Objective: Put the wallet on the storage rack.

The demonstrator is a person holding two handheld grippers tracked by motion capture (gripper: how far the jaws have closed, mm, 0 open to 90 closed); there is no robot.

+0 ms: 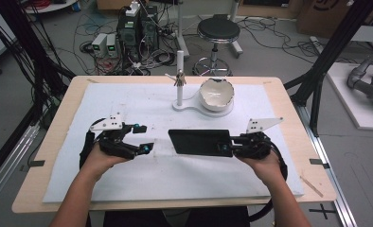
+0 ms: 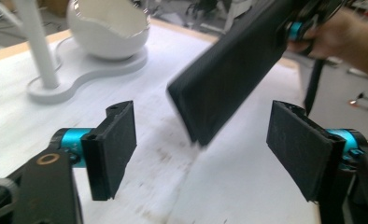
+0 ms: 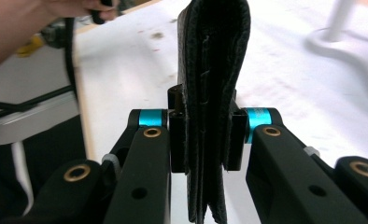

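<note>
Two hand-held grippers: both over the white mat, well apart, one at each side in the high view
Tabletop (image 1: 52, 156): pale wood, its edges bare around the mat
White mat (image 1: 142, 175): covers most of the tabletop; faint brownish smudges show on it in the left gripper view
White stand (image 1: 179, 78): upright post on a flat white base at the far middle of the mat, with a small bunch of metal pieces hanging near its top
White bowl (image 1: 216, 93): sits on the stand's base just right of the post, its rim jagged like a broken eggshell
Black wallet (image 1: 199, 142): folded, dark leather, held out flat above the mat's middle, pointing toward the left hand-held gripper; in the right gripper view it stands on edge between the pads
Right hand-held gripper (image 3: 206, 140): jaws clamped on one end of the black wallet, pads pressing both faces
Left hand-held gripper (image 2: 203, 149): jaws spread wide with nothing between them; the wallet's free end hangs beyond the pads, untouched
Left pads (image 2: 119, 140): black, ribbed, bare
</note>
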